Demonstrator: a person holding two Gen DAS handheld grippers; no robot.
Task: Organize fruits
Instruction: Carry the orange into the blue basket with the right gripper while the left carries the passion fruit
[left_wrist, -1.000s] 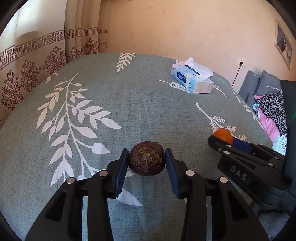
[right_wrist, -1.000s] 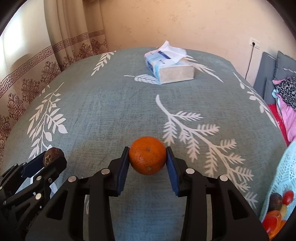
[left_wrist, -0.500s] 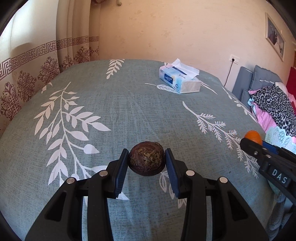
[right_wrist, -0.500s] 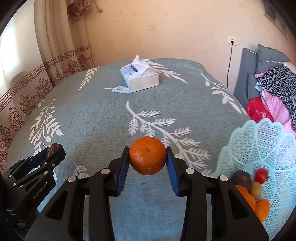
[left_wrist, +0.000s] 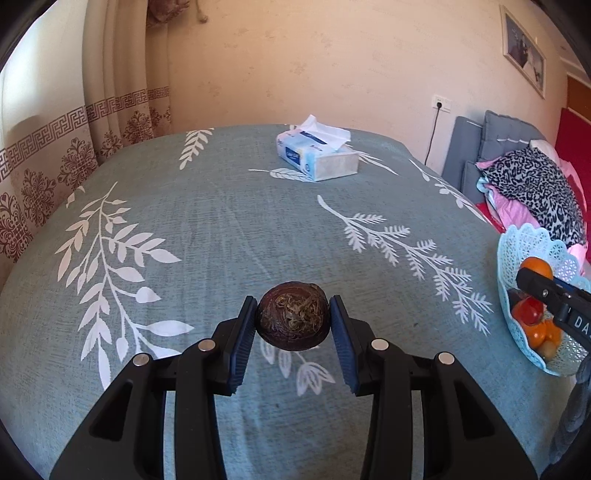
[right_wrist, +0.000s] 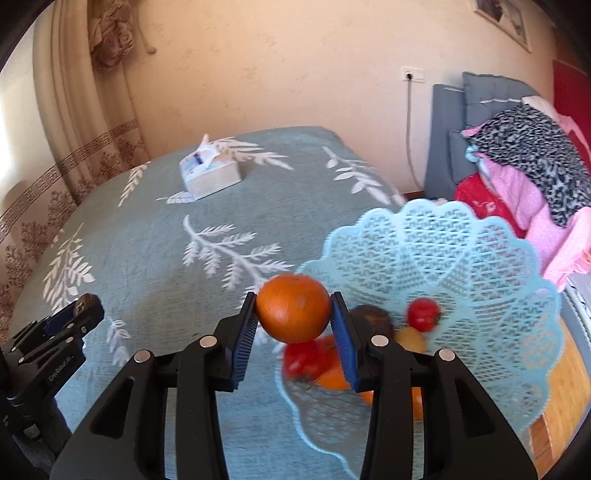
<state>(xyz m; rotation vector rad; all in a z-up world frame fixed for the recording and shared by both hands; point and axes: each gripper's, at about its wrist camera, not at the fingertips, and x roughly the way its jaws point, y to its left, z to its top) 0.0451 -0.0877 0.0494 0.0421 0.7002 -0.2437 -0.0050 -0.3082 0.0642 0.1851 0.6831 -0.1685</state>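
left wrist view: my left gripper (left_wrist: 293, 319) has its jaws drawn in to a narrow gap and clamped on a dark brown fruit (left_wrist: 293, 315), round and wrinkled, with pale fibres across its top. both blue pads (left_wrist: 243, 341) press its sides, and it hangs clear above the bed cover (left_wrist: 221, 236), which is grey-green with white leaf sprigs. at 12 o'clock from the fruit, far up the bed, sits a tissue box (left_wrist: 319, 157) with a sheet poking out. at 3 o'clock, by the bed's edge, i see a pale blue lace basket (left_wrist: 515, 251) holding orange and red fruit. my right gripper (left_wrist: 535, 277) reaches in over that basket from the frame's right edge with an orange (left_wrist: 536, 266) at its tip.

right wrist view: my right gripper (right_wrist: 293, 314) is likewise closed to a narrow gap and gripping the orange (right_wrist: 293, 312), pads tight on both sides. the orange hangs over the near left rim of the basket (right_wrist: 461, 251); i cannot tell how high above it. inside the basket, at 3 to 5 o'clock from the orange, lie a small red fruit (right_wrist: 423, 314), a yellowish one, a dark one, a larger red one and more orange ones, all blurred. the tissue box (right_wrist: 210, 173) is at 11 o'clock. at 9 o'clock, low at the frame's left edge, my left gripper (right_wrist: 83, 306) shows with the dark brown fruit (right_wrist: 86, 302) at its tip, above the bed cover (right_wrist: 147, 258).
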